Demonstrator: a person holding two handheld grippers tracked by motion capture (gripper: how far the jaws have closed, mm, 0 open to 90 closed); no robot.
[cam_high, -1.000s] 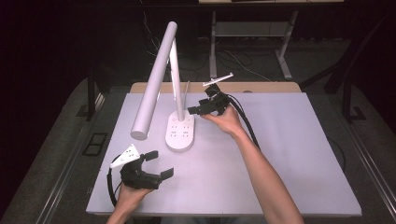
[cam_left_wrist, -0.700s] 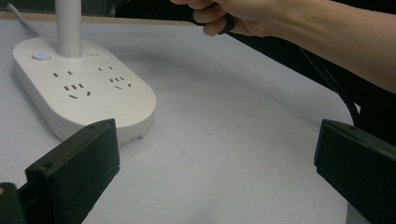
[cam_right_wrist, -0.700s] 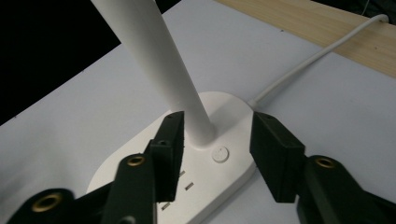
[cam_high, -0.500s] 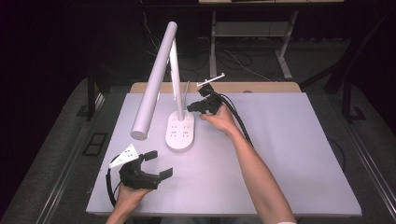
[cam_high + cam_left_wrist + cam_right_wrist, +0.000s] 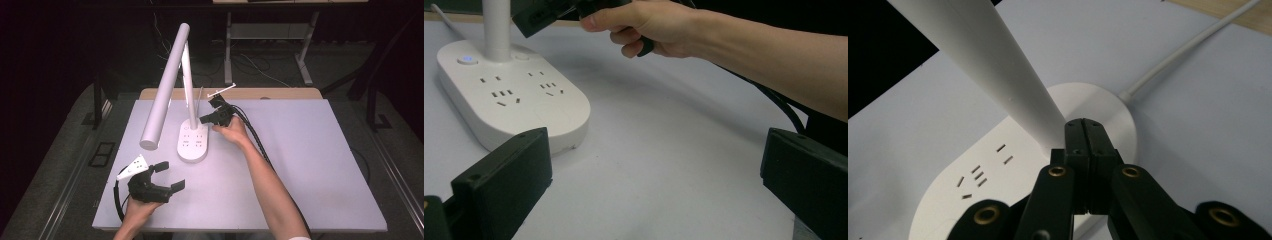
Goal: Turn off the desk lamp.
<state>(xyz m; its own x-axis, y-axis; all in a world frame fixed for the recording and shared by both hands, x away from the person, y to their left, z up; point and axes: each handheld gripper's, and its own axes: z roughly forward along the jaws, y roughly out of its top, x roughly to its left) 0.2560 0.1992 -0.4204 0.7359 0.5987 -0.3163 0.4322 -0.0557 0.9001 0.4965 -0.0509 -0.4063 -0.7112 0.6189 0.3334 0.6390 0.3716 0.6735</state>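
right gripper [image 5: 206,118] jaws together at lamp base [image 5: 193,143], arm outstretched

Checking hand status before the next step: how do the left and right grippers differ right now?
The left gripper has its jaws wide apart, empty, near the table's front edge; the right gripper has its jaws pressed together at the lamp base by the stem. Both are black and hand-held.

Overhead forward-down view, two close jaw-level views (shared lamp base [image 5: 193,141]).
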